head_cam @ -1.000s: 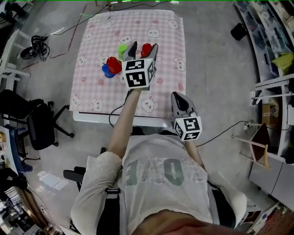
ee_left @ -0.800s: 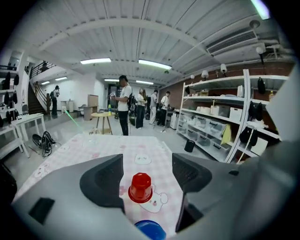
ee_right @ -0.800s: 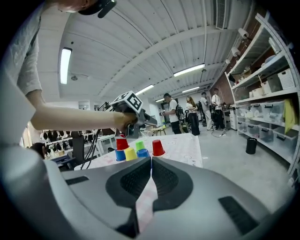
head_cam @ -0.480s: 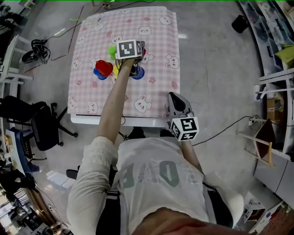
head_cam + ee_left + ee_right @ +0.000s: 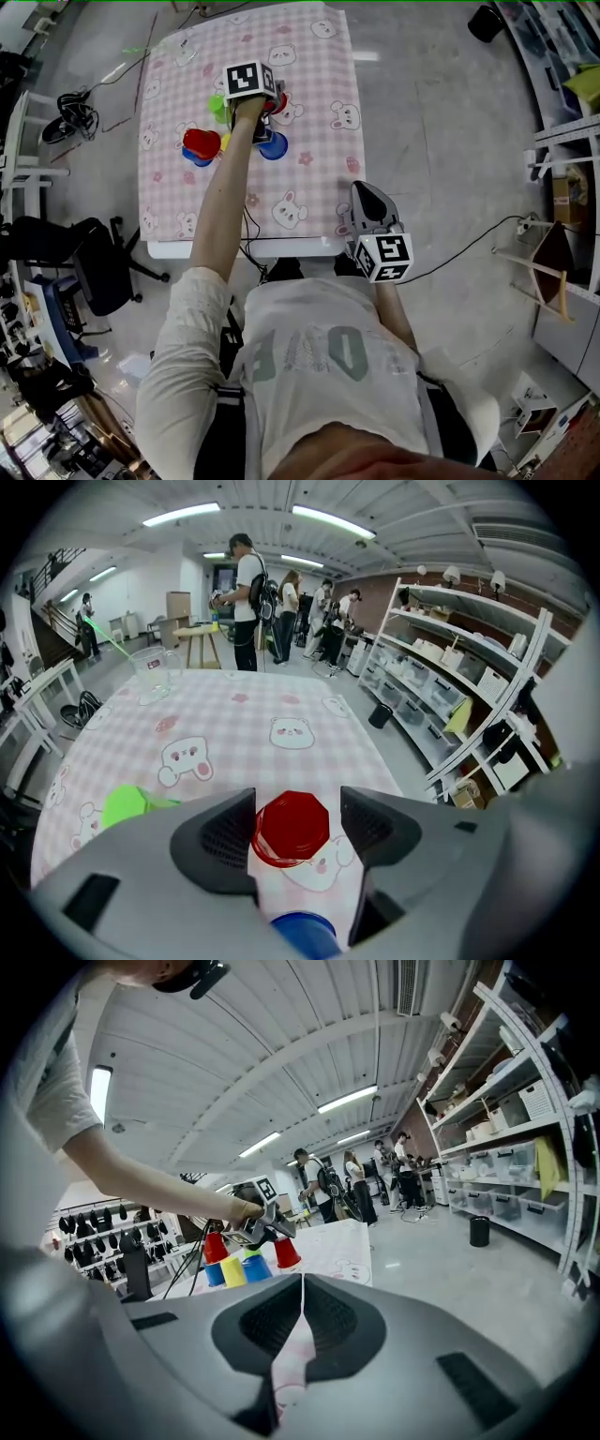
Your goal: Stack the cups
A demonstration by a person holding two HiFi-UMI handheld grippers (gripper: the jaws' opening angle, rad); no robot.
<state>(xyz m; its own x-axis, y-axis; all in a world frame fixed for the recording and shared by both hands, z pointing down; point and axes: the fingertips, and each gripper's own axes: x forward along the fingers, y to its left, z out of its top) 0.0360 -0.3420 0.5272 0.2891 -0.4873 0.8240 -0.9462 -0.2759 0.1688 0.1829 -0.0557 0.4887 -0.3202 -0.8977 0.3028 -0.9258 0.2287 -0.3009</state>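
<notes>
Red cup (image 5: 292,829) between left gripper's (image 5: 298,806) parted fingers (image 5: 221,841)

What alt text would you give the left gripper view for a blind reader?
Open jaws of the left gripper frame an upside-down red cup on a pink bear-print tablecloth. A blue cup sits nearer the camera, a green cup to the left.

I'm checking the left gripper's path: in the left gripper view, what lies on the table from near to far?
Blue plastic cup → red plastic cup → clear plastic container near the far edge.
</notes>
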